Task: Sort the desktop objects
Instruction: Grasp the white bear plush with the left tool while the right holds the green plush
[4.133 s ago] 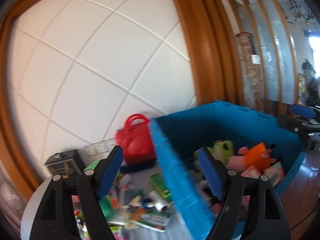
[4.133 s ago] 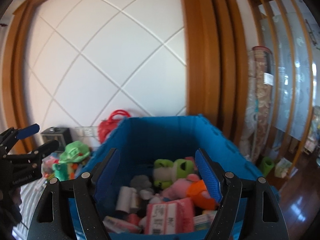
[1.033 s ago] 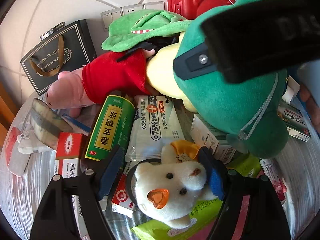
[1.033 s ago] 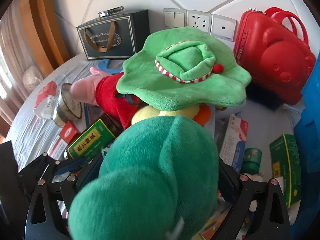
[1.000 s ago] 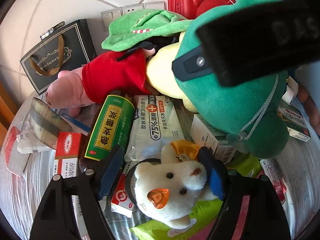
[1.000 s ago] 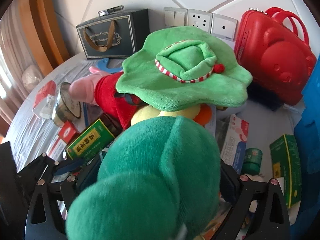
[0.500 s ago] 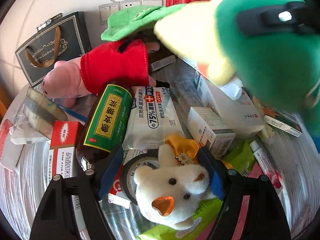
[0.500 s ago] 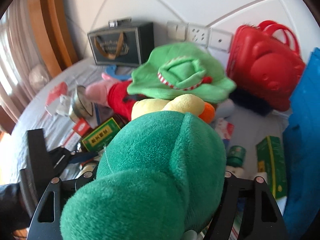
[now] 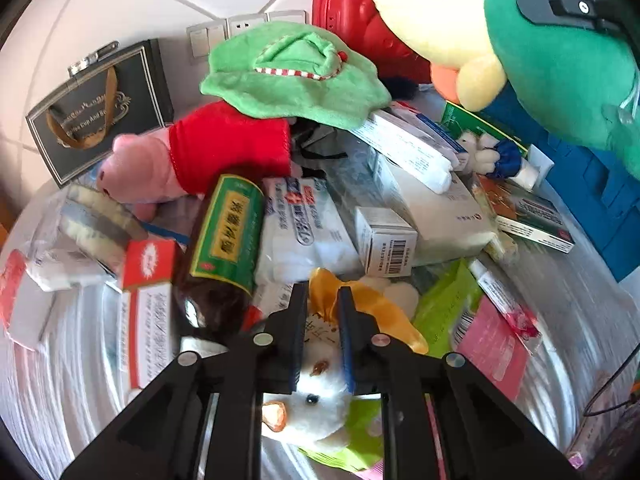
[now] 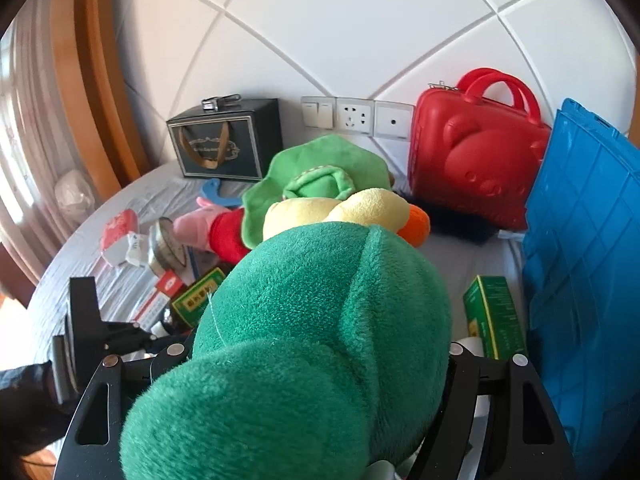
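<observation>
My left gripper (image 9: 322, 332) points down into the pile, its jaws closing tight on the top of a white plush toy (image 9: 316, 408) with an orange beak and a yellow bow. My right gripper (image 10: 320, 364) is shut on a big green plush toy (image 10: 316, 344) with a yellow head and orange beak, held above the table. The plush hides both of its fingertips. In the left wrist view that green plush toy (image 9: 560, 64) hangs at the upper right, with one black finger (image 9: 568, 8) pressed on it.
A blue crate (image 10: 584, 264) stands at the right, and a red case (image 10: 476, 152) and a black gift bag (image 10: 224, 148) stand by the wall. A green hat (image 9: 292, 76), a pink plush (image 9: 192, 156), a brown bottle (image 9: 224, 236) and several boxes crowd the table.
My left jaws have shut on the white plush toy. The right gripper has lifted the green plush up and off the pile, uncovering the boxes beneath it.
</observation>
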